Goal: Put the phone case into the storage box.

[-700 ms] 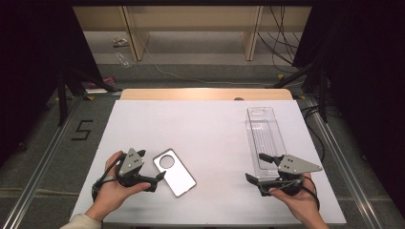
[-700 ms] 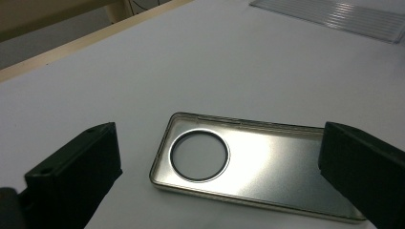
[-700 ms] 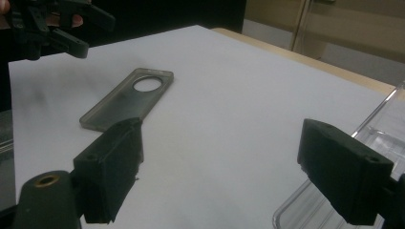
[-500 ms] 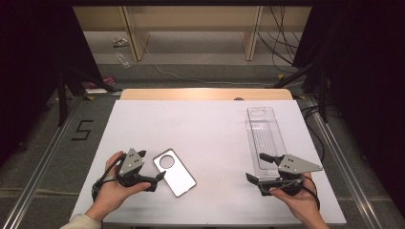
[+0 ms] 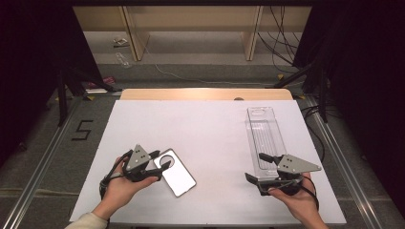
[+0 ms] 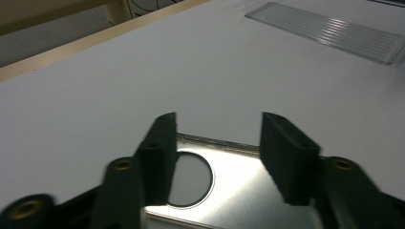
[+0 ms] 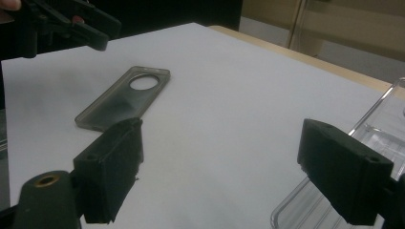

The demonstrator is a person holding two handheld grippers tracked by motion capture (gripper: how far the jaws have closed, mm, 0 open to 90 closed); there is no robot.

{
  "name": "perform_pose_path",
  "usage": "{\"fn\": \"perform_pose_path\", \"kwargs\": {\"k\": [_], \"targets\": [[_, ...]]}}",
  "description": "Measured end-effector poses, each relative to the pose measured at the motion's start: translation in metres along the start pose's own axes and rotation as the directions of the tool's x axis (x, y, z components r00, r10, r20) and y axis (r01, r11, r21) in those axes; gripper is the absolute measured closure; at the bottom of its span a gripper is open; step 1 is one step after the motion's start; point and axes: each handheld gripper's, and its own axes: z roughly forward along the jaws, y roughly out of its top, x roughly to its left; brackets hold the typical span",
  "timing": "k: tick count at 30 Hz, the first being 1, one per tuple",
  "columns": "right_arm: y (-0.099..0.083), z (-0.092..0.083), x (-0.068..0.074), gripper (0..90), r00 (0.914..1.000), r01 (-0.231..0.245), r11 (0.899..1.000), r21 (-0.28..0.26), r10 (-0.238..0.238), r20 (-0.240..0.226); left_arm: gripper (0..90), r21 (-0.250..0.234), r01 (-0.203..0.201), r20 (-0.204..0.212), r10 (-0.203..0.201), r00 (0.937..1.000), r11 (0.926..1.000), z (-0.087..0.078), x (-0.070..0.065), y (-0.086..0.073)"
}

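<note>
Phone case [image 5: 175, 172] flat, long axis diagonal, hole end far-left.

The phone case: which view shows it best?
The high view: the whole phone case lies flat on the white table, its round camera opening clear. The right gripper view shows it whole but slanted and dim; the left gripper view shows just its end between the jaws.

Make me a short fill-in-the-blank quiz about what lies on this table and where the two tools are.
1. The flat phone case with a round cutout lies by the ____ hand-held gripper.
2. The long clear plastic tray lies flat on the ____ table sheet.
3. The right hand-held gripper has its jaws ____, at the tray's near end.

Missing words: left; white; open
</note>
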Motion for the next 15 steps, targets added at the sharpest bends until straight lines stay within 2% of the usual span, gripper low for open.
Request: {"fn": "perform_pose_path", "kwargs": {"k": [2, 4, 5, 6, 8, 12, 13, 15], "targets": [[0.0, 0.0, 0.0, 16.6, 1.0, 0.002, 1.0, 0.003, -0.002, 0.001, 71.1, 0.019, 0.003, 0.043, -0.004, 0.9991, 0.9998, 0.007, -0.005, 0.004], [0.0, 0.001, 0.0, 16.7, 1.0, 0.001, 1.0, 0.003, -0.001, 0.001, 80.3, 0.026, -0.002, 0.051, 0.0, 0.9987, 0.9997, 0.009, -0.007, 0.006], [0.0, 0.001, 0.001, 16.7, 1.0, 0.001, 1.0, 0.002, -0.001, -0.001, 83.6, 0.047, -0.019, 0.077, 0.015, 0.9969, 0.9987, 0.016, -0.012, 0.01], [0.0, 0.001, 0.001, 16.7, 1.0, 0.002, 1.0, 0.004, -0.002, 0.001, 86.1, 0.047, -0.019, 0.077, 0.015, 0.9969, 0.9987, 0.016, -0.012, 0.01], [0.0, 0.001, 0.001, 16.7, 1.0, 0.002, 1.0, 0.007, -0.002, 0.001, 89.4, 0.074, -0.025, 0.099, 0.018, 0.9949, 0.997, 0.025, -0.019, 0.014], [0.0, 0.001, 0.001, 16.7, 1.0, 0.0, 1.0, 0.006, 0.0, 0.0, 89.8, 0.098, -0.039, 0.111, 0.028, 0.9934, 0.9944, 0.035, -0.026, 0.017], [0.0, 0.001, 0.0, 16.6, 1.0, 0.001, 1.0, 0.007, -0.001, 0.001, 89.8, 0.118, -0.059, 0.121, 0.045, 0.9916, 0.9912, 0.04, -0.031, 0.018], [0.0, 0.001, 0.0, 16.6, 1.0, -0.002, 1.0, 0.007, 0.002, 0.001, 89.9, 0.134, -0.072, 0.129, 0.055, 0.9902, 0.9883, 0.046, -0.035, 0.019]]}}
